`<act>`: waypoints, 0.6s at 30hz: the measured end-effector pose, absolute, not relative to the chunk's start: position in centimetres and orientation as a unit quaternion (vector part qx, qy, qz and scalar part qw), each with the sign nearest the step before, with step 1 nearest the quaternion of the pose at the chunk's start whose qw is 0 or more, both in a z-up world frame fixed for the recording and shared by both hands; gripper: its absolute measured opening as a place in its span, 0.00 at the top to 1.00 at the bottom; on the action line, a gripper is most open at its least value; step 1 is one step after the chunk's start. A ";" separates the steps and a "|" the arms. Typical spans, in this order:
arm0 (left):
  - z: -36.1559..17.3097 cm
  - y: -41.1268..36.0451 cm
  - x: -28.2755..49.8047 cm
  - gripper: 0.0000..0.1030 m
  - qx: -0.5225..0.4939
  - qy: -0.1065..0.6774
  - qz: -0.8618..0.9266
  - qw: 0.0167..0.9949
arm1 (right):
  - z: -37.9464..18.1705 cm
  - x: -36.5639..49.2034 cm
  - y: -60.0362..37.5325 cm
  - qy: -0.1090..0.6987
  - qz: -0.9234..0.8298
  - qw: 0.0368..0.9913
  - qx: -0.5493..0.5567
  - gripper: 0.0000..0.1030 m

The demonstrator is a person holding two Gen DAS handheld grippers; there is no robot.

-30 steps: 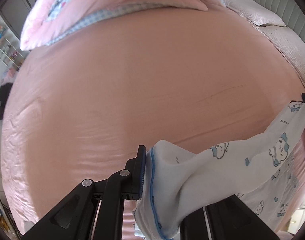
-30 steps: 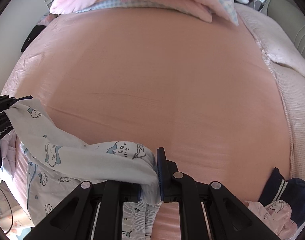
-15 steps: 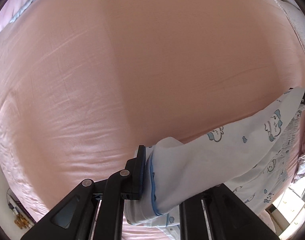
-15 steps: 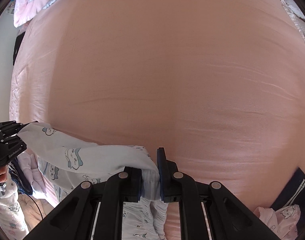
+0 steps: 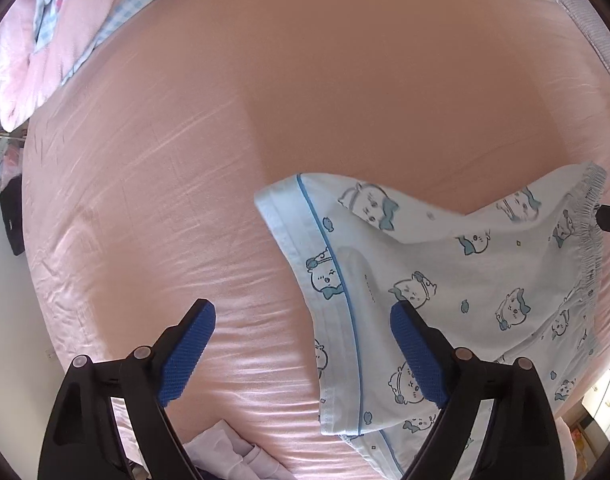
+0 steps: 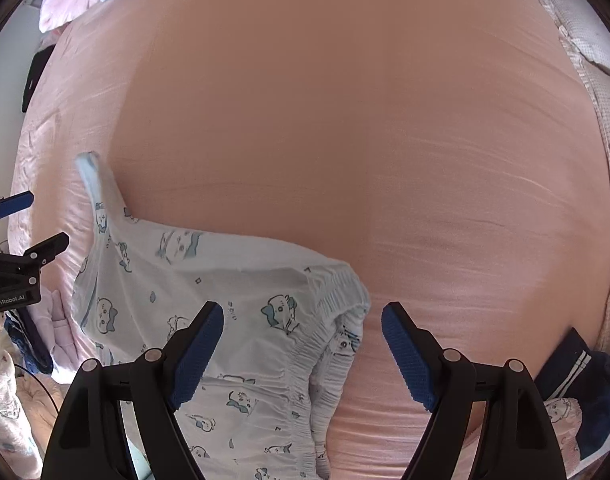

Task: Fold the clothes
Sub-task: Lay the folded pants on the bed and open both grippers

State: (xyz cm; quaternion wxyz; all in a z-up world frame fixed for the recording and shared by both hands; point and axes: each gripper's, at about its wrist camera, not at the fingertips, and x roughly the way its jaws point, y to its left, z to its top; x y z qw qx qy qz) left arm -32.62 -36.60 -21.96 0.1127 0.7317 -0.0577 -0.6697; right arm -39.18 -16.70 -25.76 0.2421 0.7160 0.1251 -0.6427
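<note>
Left gripper: jaws stand wide apart, having just been opening; the blue pads press on nothing. The cuffed hem of the printed pyjama shorts lies below the gap, toward the right-hand pad, with the blue piping running roughly along the pointing direction. Right gripper: jaws likewise wide, just opened, holding nothing; the gathered elastic waistband sits under the gap, nearer the left-hand pad. The garment rests on the pink bed sheet near its front edge, with its long axis running from one gripper to the other: hem end at the left gripper, waistband end at the right. Each gripper is therefore the nearer one for its own end. The cloth is rumpled and partly lifted along its far edge, so judged not yet flat. Beyond it the sheet is bare up to the pink quilt at the far side
</note>
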 end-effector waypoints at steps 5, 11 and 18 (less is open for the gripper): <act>-19.0 -35.4 -31.2 0.13 0.723 -0.078 -0.679 0.100 | -22.9 -36.7 -15.7 0.145 -0.652 0.240 0.705 0.21; -16.4 -33.5 -27.2 0.13 0.721 -0.096 -0.682 0.081 | -18.9 -35.4 -14.5 0.167 -0.666 0.239 0.687 0.21; -13.6 -31.3 -23.4 0.13 0.711 -0.094 -0.694 0.069 | -14.6 -31.3 -12.5 0.181 -0.680 0.246 0.667 0.21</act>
